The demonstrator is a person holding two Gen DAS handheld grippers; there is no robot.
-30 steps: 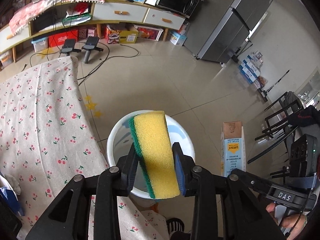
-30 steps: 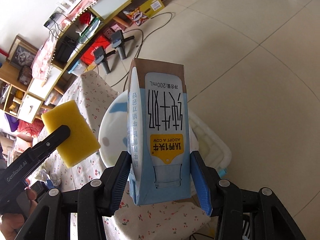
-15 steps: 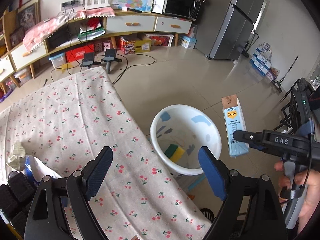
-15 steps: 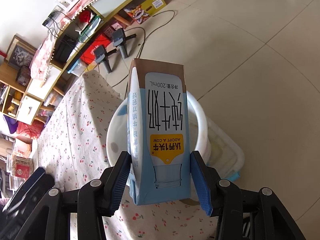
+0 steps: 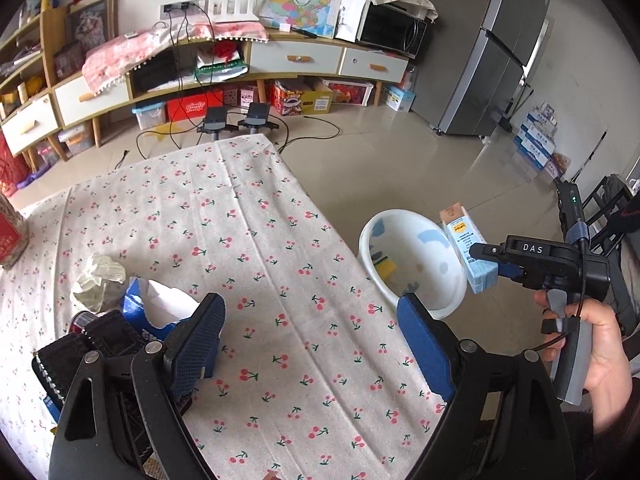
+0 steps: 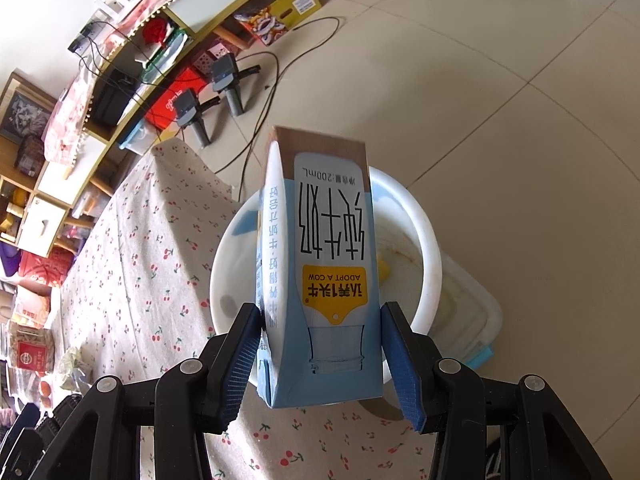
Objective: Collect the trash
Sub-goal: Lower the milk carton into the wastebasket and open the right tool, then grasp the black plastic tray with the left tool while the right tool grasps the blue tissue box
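Two grippers are in view, one per hand. The right gripper (image 6: 320, 360) is clenched on one milk carton (image 6: 320, 280), its blue pads pressed against the carton's two narrow sides near the end closest to the camera. The carton is pale blue and white with a brown band at its far end, black Chinese characters down its face, a yellow label reading "ADOPT A COW" and "200mL" printed near the brown band; the print reads upside down from the right wrist view. It hangs over one white bucket (image 6: 430, 256) with pale blue patches on its inner wall, which stands just off the table's right edge on a translucent plastic box (image 6: 472, 320). Inside the bucket lies one sponge (image 5: 386, 267), yellow with a green side, against the wall nearest the table. The left gripper (image 5: 310, 344) is released, its jaws spread wide with nothing between them, above the cherry-print tablecloth (image 5: 260, 240) near the table's near edge. Close to the table's left edge lie one crumpled paper wad (image 5: 98, 276) and, just beside it, one torn blue and white package (image 5: 156, 304). One red box (image 5: 10, 236) stands at the left edge. The person's right hand (image 5: 596, 340) grips the right tool's handle.
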